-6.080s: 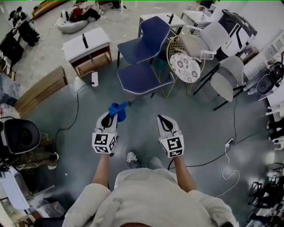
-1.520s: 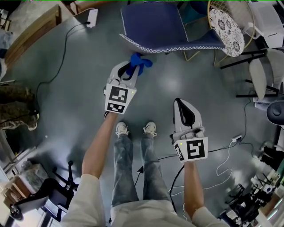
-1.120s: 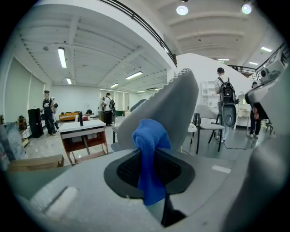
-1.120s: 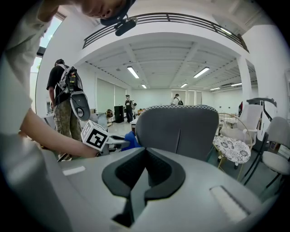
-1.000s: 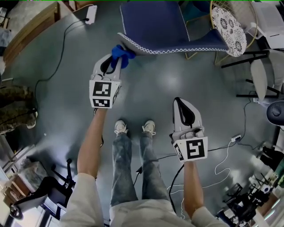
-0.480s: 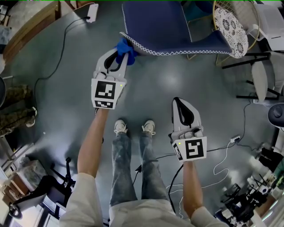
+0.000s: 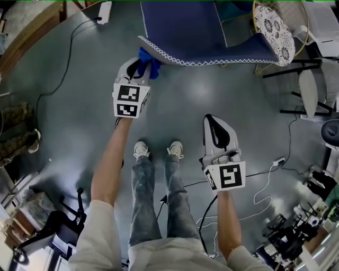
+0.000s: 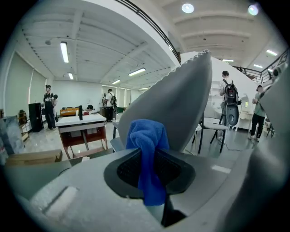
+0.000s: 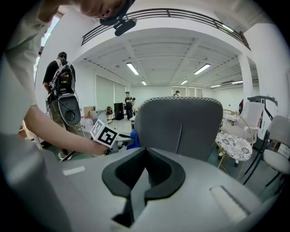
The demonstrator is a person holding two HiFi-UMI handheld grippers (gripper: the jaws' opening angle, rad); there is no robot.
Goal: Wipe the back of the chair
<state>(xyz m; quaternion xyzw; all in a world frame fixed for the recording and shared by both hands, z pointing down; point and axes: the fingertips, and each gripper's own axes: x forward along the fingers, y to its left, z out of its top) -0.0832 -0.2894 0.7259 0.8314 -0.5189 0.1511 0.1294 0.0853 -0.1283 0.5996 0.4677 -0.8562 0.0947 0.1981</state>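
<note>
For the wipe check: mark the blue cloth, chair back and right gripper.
blue cloth (image 8: 147, 146), left gripper view, bunched top.
chair back (image 9: 201, 131), right gripper view, panel middle.
right gripper (image 7: 210, 119), head view, between fingertips.

We stand on a glossy grey floor (image 7: 79, 111), where a black cable (image 7: 68, 63) runs to a white power strip (image 7: 104, 8). Wooden boards (image 7: 21, 37) lie along its edge. Overhead we see a white ceiling (image 8: 104, 50) with strip lights (image 8: 64, 52), and farther off a white counter (image 8: 84, 121) on a wooden frame.
</note>
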